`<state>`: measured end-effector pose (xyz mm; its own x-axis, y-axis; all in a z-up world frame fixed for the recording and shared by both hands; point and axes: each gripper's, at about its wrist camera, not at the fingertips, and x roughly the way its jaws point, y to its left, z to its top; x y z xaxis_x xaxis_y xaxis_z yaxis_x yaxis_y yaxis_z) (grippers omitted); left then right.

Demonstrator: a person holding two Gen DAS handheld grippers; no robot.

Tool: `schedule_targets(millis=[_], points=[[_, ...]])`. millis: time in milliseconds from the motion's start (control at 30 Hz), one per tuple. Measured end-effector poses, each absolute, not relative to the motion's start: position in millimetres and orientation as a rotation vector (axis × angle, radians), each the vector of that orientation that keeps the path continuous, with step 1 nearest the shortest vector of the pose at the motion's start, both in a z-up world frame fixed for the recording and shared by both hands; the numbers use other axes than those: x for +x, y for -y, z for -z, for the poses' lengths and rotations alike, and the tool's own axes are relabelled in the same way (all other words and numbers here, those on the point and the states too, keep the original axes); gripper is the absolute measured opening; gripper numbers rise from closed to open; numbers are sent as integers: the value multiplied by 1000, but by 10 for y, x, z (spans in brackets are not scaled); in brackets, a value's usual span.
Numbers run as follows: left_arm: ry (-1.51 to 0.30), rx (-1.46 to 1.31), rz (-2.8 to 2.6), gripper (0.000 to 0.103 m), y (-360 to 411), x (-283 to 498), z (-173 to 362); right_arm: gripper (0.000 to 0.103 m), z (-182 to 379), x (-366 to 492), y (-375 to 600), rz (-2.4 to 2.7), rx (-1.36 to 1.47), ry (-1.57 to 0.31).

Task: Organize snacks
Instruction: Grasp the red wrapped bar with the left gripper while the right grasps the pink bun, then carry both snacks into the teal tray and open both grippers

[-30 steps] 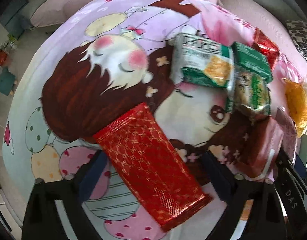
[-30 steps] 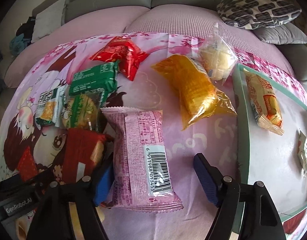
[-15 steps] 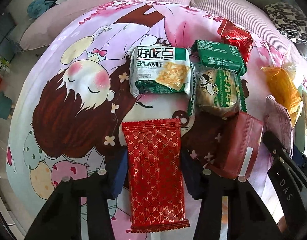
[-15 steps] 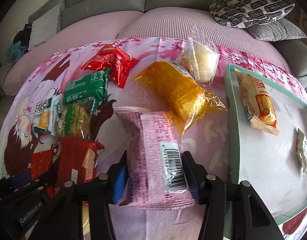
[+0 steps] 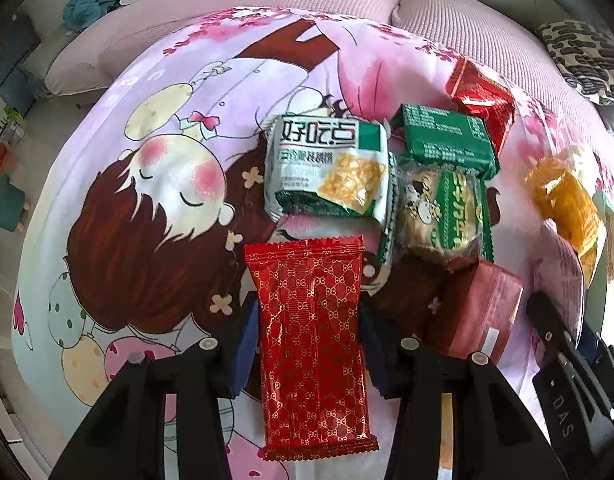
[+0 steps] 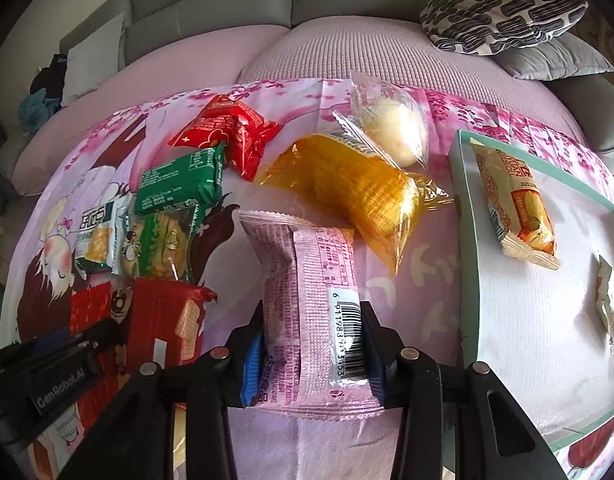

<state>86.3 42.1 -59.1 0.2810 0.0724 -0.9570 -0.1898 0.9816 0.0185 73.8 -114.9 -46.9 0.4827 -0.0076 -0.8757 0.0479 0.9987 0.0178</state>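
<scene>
Left claw (image 5: 309, 344): jaws closing, now clamped on both long edges of the red patterned packet (image 5: 311, 344), lower centre of frame. A sec ago the jaws stood wide either side of it and the packet lay diagonal; it now sits straight along the claw's line. Right claw (image 6: 311, 344): same story, jaws closing onto the pink barcode packet (image 6: 313, 308), lower centre of frame; pads press its sides and the wrapper has puckered vs. its flat lie earlier. Both packets appear to rest on the cartoon-print cloth (image 5: 119, 200); lift not yet evident.

Meaning for task: both grasps made at once, so two snacks are judged ready for transfer. Likely destination is the green-rimmed tray (image 6: 465, 240), right of frame, already holding a yellow-cream packet (image 6: 515, 208) and a small white item (image 6: 609, 300). Remaining loose, approx. centre: green packs, red pack, amber bag (image 6: 355, 188), clear-wrapped bun (image 6: 391, 124). Task judged early-stage.
</scene>
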Motion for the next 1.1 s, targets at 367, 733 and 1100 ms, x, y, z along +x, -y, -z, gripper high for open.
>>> schedule_targets(millis=[367,733,1100], points=[[-1246,-147,-190,48,-683,819,398,43,408,697,1062,11,9,-1064],[-1184,-175,-190,48,-870,862,143,43,226,606,1052,-4,21,-1022],[-1129,-156,-118,48,-454,963,-20,43,88,585,1205,17,48,-995]])
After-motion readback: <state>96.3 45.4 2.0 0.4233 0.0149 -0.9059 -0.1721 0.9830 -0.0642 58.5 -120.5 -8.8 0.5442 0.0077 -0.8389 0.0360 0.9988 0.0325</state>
